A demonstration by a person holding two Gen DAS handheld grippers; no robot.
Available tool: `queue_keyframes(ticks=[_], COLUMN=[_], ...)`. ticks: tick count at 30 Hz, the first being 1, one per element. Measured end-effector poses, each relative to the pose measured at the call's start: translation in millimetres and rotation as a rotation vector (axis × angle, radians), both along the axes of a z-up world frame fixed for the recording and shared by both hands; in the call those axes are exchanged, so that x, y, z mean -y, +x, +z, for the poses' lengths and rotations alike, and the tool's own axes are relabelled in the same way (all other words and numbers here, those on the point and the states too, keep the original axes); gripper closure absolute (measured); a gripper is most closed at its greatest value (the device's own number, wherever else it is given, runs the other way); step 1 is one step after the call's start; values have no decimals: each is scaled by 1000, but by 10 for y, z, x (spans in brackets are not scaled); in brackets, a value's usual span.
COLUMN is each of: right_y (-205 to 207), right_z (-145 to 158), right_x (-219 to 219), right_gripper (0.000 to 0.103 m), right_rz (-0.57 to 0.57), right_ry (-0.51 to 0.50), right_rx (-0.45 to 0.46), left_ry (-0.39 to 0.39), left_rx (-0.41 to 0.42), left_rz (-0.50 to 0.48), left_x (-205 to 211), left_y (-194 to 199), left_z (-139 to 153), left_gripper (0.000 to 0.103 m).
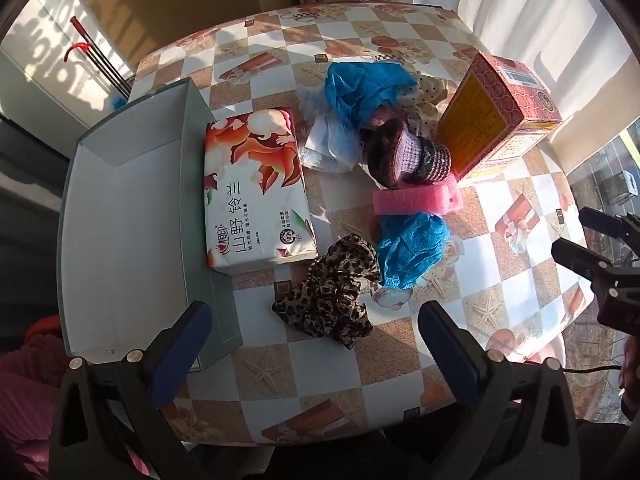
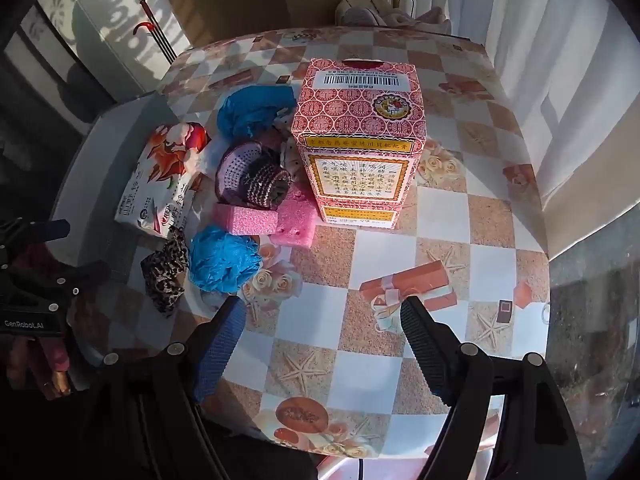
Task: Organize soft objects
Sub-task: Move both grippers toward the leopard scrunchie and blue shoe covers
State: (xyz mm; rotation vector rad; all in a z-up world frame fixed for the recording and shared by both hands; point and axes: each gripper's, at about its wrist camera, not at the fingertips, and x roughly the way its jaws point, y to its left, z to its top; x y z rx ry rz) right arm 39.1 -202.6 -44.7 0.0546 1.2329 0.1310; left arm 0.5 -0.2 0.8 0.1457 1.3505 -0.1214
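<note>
A pile of soft things lies mid-table: a leopard-print scrunchie (image 1: 328, 296) (image 2: 166, 272), a blue mesh puff (image 1: 412, 248) (image 2: 224, 258), a pink sponge (image 1: 416, 198) (image 2: 272, 218), a knitted purple hat (image 1: 404, 156) (image 2: 252, 178) and a blue bag (image 1: 360, 88) (image 2: 252, 108). A tissue pack (image 1: 254, 188) (image 2: 164, 184) lies beside a grey open box (image 1: 120, 240). My left gripper (image 1: 314, 334) is open, just short of the scrunchie. My right gripper (image 2: 322, 330) is open and empty over bare tablecloth.
A tall red patterned carton (image 1: 496, 112) (image 2: 360, 140) stands right of the pile. The table (image 2: 440, 220) has a checked cloth; its edges are near on the right and front. Curtains and a chair with clothes stand behind.
</note>
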Motion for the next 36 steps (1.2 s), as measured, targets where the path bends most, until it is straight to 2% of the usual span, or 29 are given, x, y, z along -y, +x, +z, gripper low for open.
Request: queue_keyframes(ticks=[8, 16, 19, 23, 30, 33, 36], right_y=[68, 224, 277, 347, 495, 559, 646], right_z=[-69, 133, 171, 212, 380, 472, 514], right_x=[-117, -29, -28, -19, -116, -200, -265], right_gripper=[22, 22, 22, 22, 22, 22, 22], right_rz=[7, 3, 6, 5, 41, 69, 98], right_ry=[2, -7, -10, -6, -3, -7, -24], right_rx=[-22, 43, 58, 72, 119, 149, 166], left_ry=[21, 9, 34, 23, 43, 52, 54], left_rx=[6, 36, 47, 45, 133, 145, 198], left_rz=[11, 21, 24, 47, 2, 9, 7], left_x=[37, -16, 32, -27, 59, 70, 29], left_y=[132, 322, 273, 262, 132, 135, 169], left_z=[52, 186, 111, 128, 304, 364, 449], left_gripper=[0, 0, 0, 0, 0, 0, 0])
